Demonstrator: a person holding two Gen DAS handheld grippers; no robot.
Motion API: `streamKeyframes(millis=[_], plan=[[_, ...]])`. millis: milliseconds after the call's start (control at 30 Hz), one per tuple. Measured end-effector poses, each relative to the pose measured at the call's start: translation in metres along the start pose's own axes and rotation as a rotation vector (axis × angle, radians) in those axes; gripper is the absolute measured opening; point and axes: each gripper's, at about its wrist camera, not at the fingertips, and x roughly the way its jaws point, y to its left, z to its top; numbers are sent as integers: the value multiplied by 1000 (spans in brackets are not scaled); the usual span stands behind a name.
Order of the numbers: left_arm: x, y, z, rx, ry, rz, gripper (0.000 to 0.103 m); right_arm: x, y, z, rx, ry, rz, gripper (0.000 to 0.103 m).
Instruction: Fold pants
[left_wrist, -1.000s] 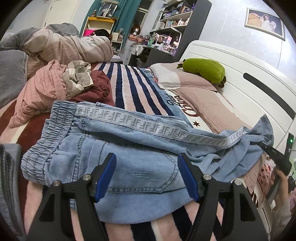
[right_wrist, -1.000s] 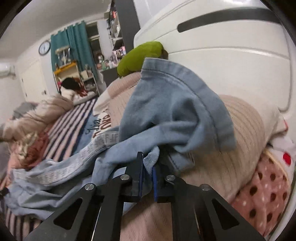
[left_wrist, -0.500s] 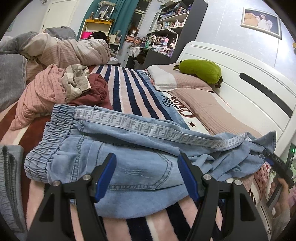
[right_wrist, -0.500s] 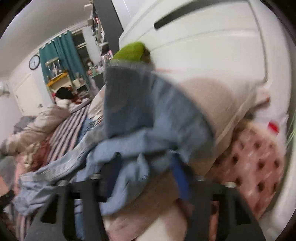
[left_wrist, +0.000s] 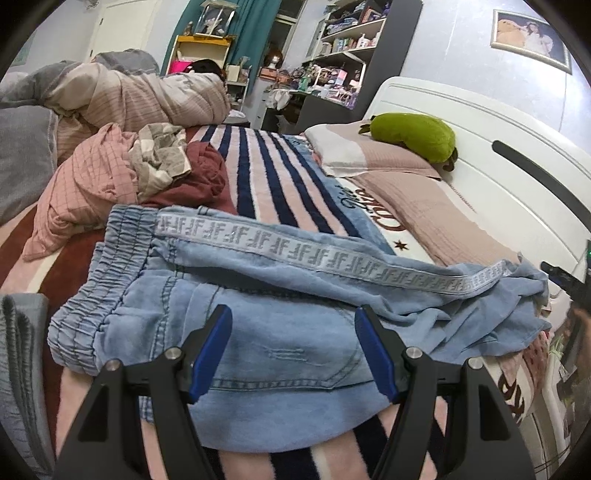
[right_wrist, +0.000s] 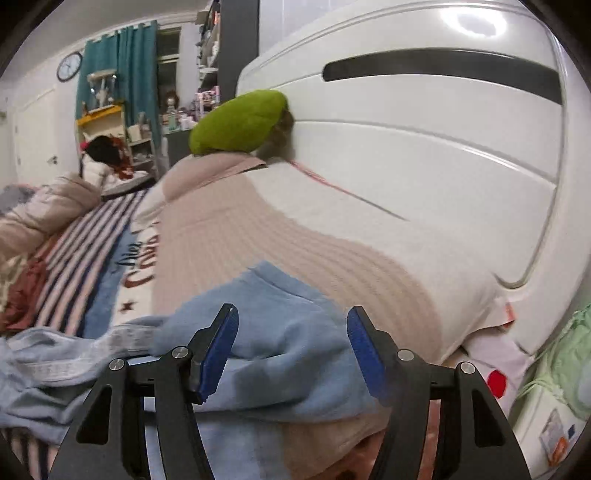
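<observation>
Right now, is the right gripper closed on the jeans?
No, the right gripper stands open, and the jeans lie loose below its blue pads.

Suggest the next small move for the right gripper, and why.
Probably lower the right gripper and close its open fingers on the crumpled leg end of the jeans, which lies bunched against the pillow, not yet folded toward the waistband.

The pants (left_wrist: 280, 295) are spread across the bed (left_wrist: 280, 184), waistband at the left. A heap of clothes (left_wrist: 122, 173) is piled behind them, and a pillow (left_wrist: 406, 173) is set against the headboard (left_wrist: 517, 147).
</observation>
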Motion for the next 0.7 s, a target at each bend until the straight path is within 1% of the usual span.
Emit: streamKeyframes(millis=[67,167,267,333,400,467,500,600,667,700], plan=[[2,2,-1,-7,2,4,65,-13,9,-5,35,-5,87,57],[3,3,-1,-7,8,-9,65,-33,24,-19,45,-3,194,57],[11,7,-3,-22,41,-51,66,-33,40,-35,44,90,313,57],[15,11,-4,-26,58,-36,66,-28,48,-49,49,152,388,57],[17,14,-3,-18,66,-13,66,-25,56,-60,40,169,412,57],[17,14,2,16,68,-11,66,-26,70,-62,-8,149,426,58],[16,13,6,49,62,7,66,-27,77,-60,-39,140,438,59],[23,14,23,118,68,33,66,-25,115,-47,-194,127,479,59],[32,19,32,130,99,34,66,-17,149,-37,-306,142,532,59],[35,22,35,135,107,27,66,-16,164,-35,-343,151,564,59]])
